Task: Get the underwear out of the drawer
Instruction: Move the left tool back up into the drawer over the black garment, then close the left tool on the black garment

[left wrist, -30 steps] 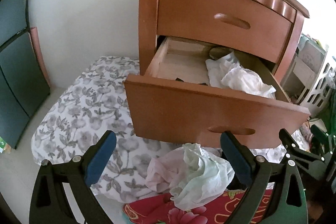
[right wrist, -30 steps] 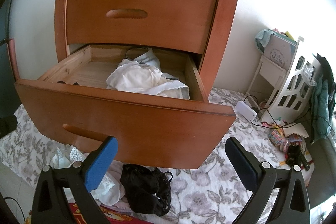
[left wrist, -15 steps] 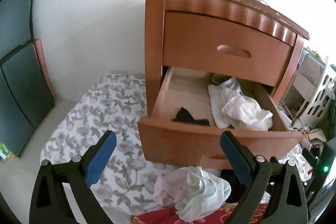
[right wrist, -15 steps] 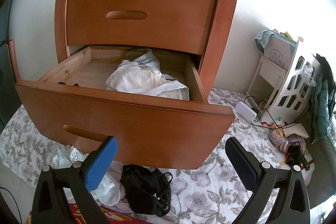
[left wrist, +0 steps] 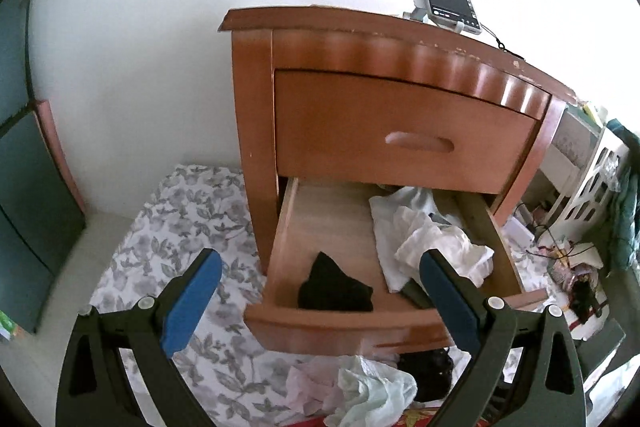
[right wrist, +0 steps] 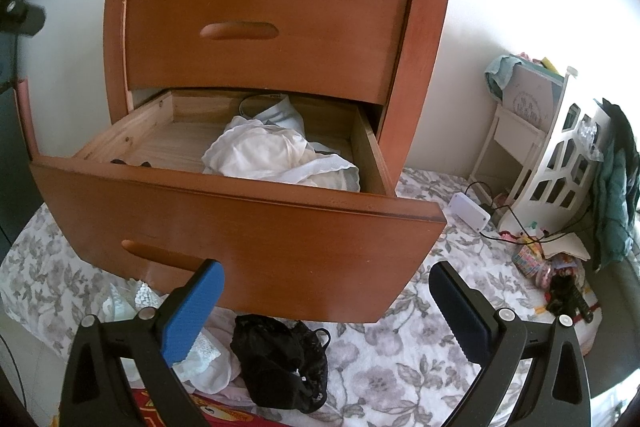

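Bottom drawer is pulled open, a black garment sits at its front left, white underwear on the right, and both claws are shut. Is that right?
Not quite: both claws are open and hold nothing. The left claw and right claw each show their pads spread wide in their own wrist views. The rest holds: the bottom drawer is open, with the black garment front left and white underwear on the right.

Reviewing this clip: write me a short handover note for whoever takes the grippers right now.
Left gripper: open, empty, above the open lower drawer.
Right gripper: open, empty, low in front of the drawer.
In the drawer: a black piece near the front left, a white pile to the right.
Already out: black underwear and pale pieces on the floral sheet below.
Left: take out the black piece, then the white pile.
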The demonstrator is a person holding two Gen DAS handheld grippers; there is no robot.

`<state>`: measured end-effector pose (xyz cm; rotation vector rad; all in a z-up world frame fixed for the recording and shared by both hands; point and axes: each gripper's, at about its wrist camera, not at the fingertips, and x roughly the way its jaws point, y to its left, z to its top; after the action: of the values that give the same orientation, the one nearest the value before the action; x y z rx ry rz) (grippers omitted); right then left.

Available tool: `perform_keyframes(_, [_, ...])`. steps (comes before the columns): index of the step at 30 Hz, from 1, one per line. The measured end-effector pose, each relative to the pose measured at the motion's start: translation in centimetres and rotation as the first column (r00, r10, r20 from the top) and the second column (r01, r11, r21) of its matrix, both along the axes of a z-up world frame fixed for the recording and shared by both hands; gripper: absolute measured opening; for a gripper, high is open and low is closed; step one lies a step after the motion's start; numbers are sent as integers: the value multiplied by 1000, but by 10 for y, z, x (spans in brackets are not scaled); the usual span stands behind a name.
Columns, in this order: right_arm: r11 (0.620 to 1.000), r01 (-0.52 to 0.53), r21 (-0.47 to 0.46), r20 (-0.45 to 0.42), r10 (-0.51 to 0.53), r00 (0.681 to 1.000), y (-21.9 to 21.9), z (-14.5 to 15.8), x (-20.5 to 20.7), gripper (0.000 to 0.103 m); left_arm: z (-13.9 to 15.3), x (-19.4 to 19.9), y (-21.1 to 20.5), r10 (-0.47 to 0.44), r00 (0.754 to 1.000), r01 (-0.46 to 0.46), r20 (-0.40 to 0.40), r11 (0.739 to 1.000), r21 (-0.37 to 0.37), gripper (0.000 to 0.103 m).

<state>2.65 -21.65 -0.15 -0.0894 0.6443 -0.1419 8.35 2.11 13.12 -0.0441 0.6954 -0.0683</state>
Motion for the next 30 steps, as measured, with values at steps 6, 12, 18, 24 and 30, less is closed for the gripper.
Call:
perform_keyframes(6, [1000, 11, 17, 2, -12, 1000, -3, 0, 0, 103, -1, 23, 1, -38, 997, 35, -67, 998, -46, 99])
perform_keyframes(12, [999, 13, 39, 0, -13, 1000, -8, 0, -1, 103, -21, 50, -5, -101, 976, 82, -192, 991, -105, 99])
perform_keyframes(18, [998, 13, 54, -13, -12, 1000, -10, -2, 1, 103, -46, 85, -23, -154, 924, 134, -351, 988, -81, 99])
perform_keyframes(24, [997, 16, 75, -34, -13, 999, -13, -4, 4, 103, -84, 113, -32, -190, 843, 151, -503, 982, -116, 96])
perform_keyframes(30, [995, 20, 99, -53, -14, 998, -17, -7, 6, 103, -118, 131, -38, -215, 765, 156, -608, 976, -149, 81])
